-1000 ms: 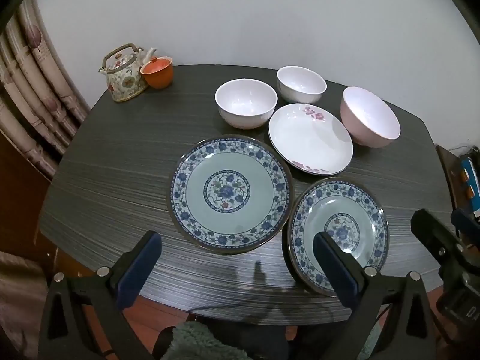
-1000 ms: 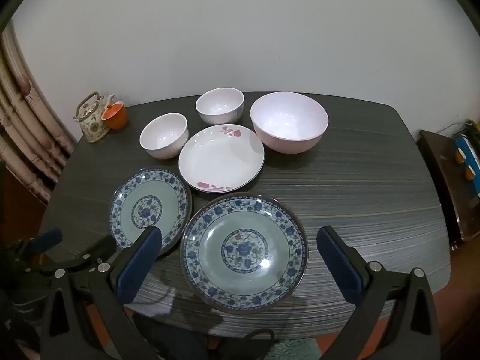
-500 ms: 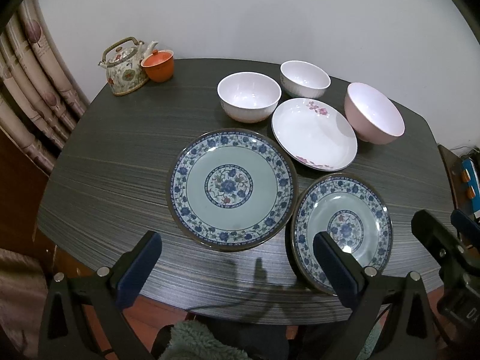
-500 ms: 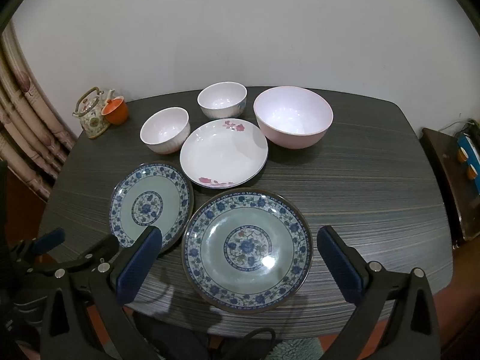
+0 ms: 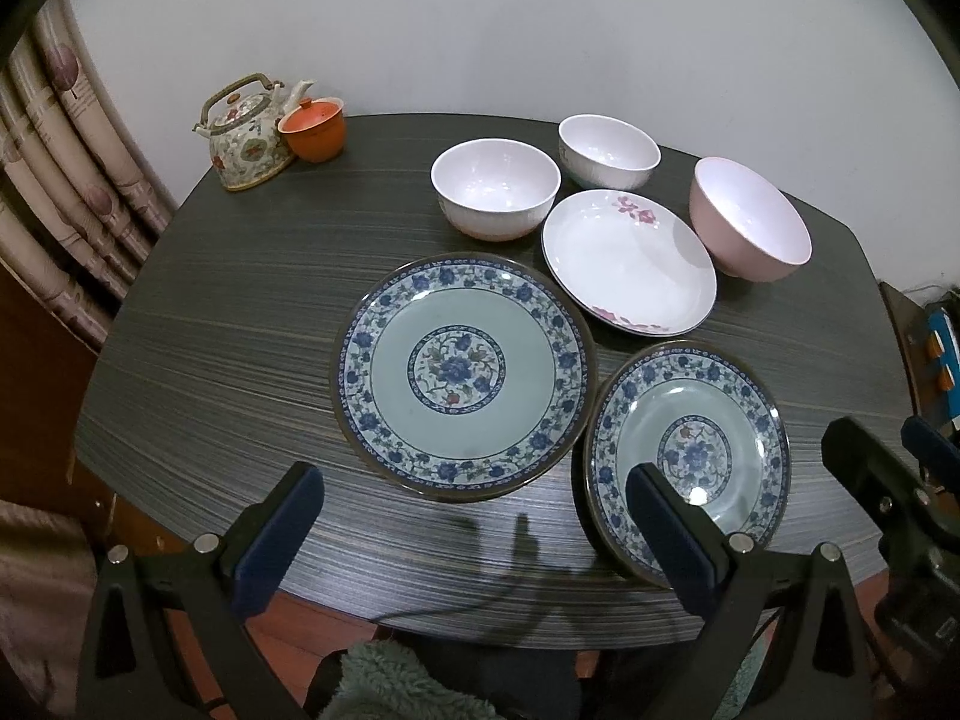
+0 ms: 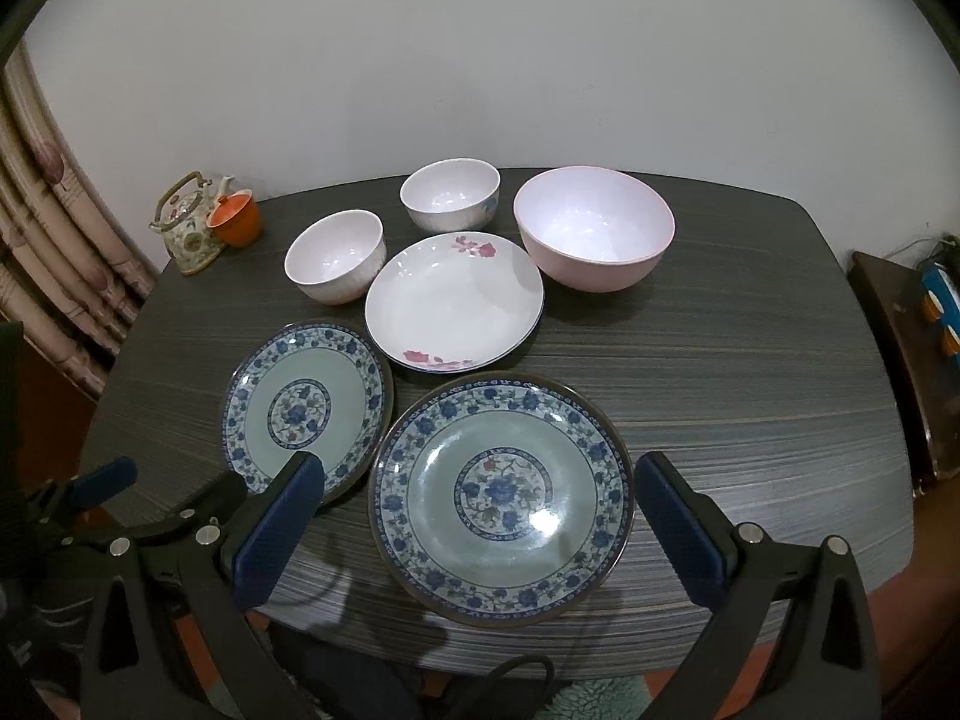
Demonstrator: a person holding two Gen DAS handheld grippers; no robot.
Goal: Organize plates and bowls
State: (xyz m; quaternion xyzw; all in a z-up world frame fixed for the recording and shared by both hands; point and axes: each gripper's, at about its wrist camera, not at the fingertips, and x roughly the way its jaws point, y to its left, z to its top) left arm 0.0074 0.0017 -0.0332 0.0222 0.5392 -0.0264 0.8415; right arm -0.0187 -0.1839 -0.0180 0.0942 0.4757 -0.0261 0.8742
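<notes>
Two blue-patterned plates lie side by side near the table's front edge: the left one and the right one. Behind them is a white plate with pink flowers. Two white bowls and a larger pink bowl stand at the back. My left gripper is open and empty, before the left plate. My right gripper is open and empty, over the right plate's front.
A floral teapot and an orange lidded cup stand at the table's back left corner. A curtain hangs at the left. A wall is behind the dark wood table. A low cabinet stands at the right.
Both views have shifted a little: the dishes sit slightly higher and farther in the frames than one second ago. Both grippers remain open and nothing on the table has moved.
</notes>
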